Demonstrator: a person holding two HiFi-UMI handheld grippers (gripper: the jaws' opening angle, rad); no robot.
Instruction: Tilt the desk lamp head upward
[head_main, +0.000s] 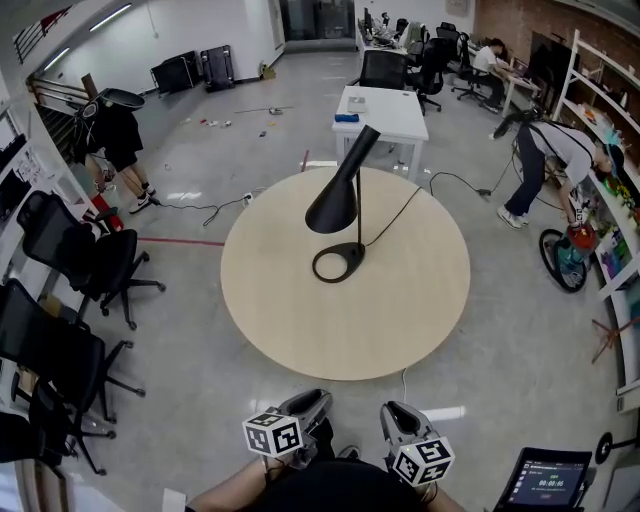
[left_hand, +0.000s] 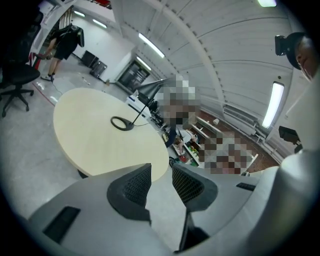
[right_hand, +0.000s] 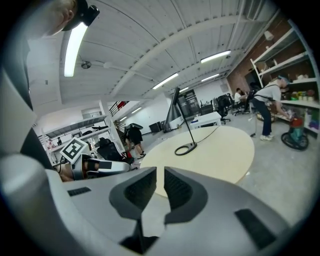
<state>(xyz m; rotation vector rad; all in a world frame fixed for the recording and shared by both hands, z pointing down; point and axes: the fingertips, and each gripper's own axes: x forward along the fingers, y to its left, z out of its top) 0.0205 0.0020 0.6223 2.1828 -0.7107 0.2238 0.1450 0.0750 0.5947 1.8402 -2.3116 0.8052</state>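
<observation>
Left gripper (left_hand: 161, 182) has its jaws drawn together on nothing, and the right gripper (right_hand: 160, 187) likewise, pads close and empty. Both are low at the near edge of the round table (head_main: 300, 330), side by side. The desk lamp (head_main: 345, 190) stands well apart on the table's far half, ring base (head_main: 338, 262) flat, cone head (head_main: 332, 208) pointing down.
</observation>
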